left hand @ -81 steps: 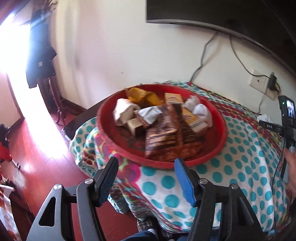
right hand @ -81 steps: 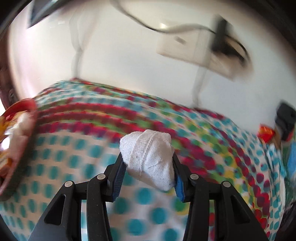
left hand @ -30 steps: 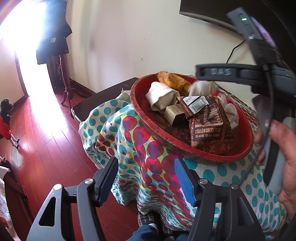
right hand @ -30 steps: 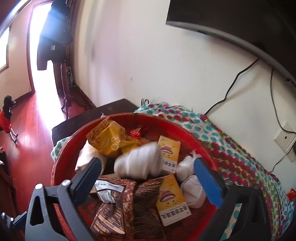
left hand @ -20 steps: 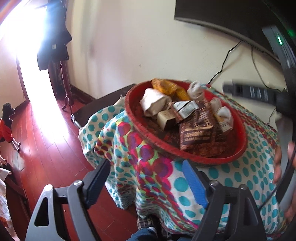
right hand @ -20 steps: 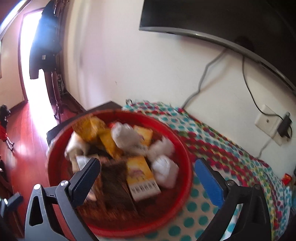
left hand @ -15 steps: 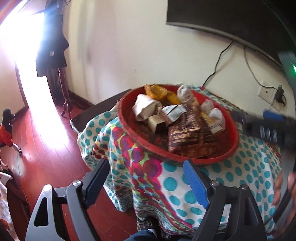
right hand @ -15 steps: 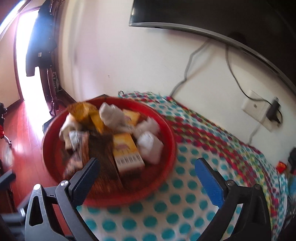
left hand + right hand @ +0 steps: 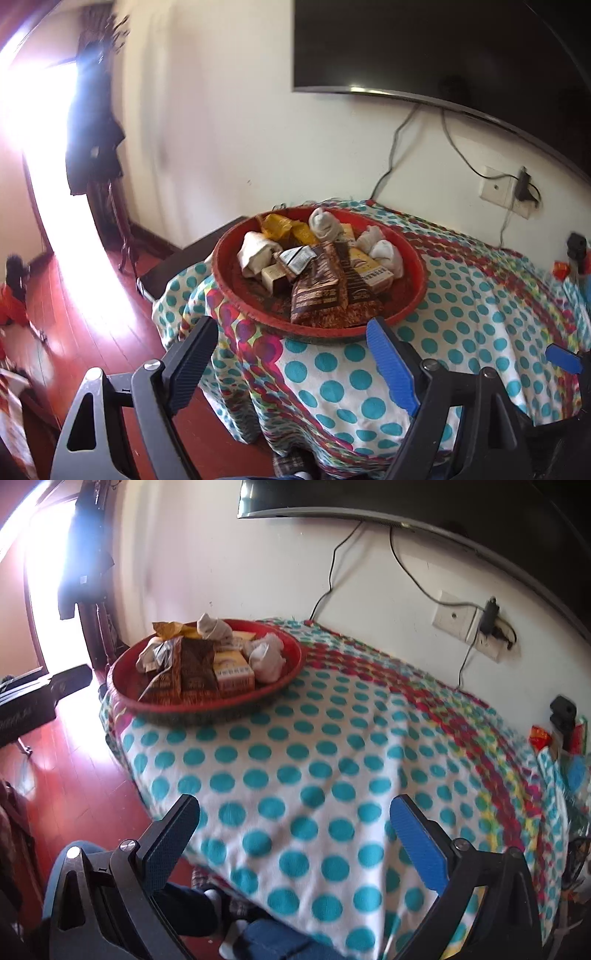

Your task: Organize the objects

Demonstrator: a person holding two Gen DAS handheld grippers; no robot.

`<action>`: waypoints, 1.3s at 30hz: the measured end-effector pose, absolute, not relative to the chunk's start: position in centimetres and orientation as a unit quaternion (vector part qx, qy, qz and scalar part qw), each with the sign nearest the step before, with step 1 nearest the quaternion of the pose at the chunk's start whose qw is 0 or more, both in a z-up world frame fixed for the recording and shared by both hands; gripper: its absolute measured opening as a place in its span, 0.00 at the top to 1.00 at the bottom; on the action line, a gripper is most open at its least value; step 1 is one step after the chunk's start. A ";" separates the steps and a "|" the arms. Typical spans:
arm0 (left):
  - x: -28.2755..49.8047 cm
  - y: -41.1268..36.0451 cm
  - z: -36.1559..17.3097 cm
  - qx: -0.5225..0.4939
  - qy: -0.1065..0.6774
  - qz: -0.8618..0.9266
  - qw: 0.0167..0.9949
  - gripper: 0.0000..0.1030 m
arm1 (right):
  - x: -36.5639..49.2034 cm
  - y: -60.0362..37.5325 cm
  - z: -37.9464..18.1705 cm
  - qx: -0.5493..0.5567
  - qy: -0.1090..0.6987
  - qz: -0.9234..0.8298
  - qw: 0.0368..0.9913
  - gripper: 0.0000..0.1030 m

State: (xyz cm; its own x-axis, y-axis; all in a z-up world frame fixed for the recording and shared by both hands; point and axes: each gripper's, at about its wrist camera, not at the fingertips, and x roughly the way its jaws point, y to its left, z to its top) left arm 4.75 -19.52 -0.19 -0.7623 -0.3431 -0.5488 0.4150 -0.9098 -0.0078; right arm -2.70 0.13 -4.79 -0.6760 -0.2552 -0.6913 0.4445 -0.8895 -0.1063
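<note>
A red round tray (image 9: 413, 258) (image 9: 295, 657) sits on the polka-dot tablecloth (image 9: 480, 314) (image 9: 332, 757). It holds several snack packs, yellow boxes and rolled white socks; one sock (image 9: 325, 223) (image 9: 214, 627) lies on top at the back. My left gripper (image 9: 291, 354) is open and empty, below the tray's near rim. My right gripper (image 9: 291, 834) is open and empty, over the cloth's front edge, well back from the tray. A blue fingertip of the right gripper (image 9: 563, 358) shows at the left wrist view's right edge.
A wall-mounted TV (image 9: 443, 48) with cables and a socket (image 9: 458, 622) is behind the table. A small red packet (image 9: 539, 736) and a black object (image 9: 563, 709) lie at the cloth's far right. A red wooden floor (image 9: 92, 314) and a bright doorway are to the left.
The right gripper let go of the white sock, which now lies in the tray, and pulled back to the right and down. The left gripper opened wider and drew back a little.
</note>
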 end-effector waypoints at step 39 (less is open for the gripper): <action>5.2 -19.7 -0.9 0.275 0.115 -0.933 0.200 0.17 | -0.8 -1.7 -7.2 0.373 0.183 -0.888 0.199 0.00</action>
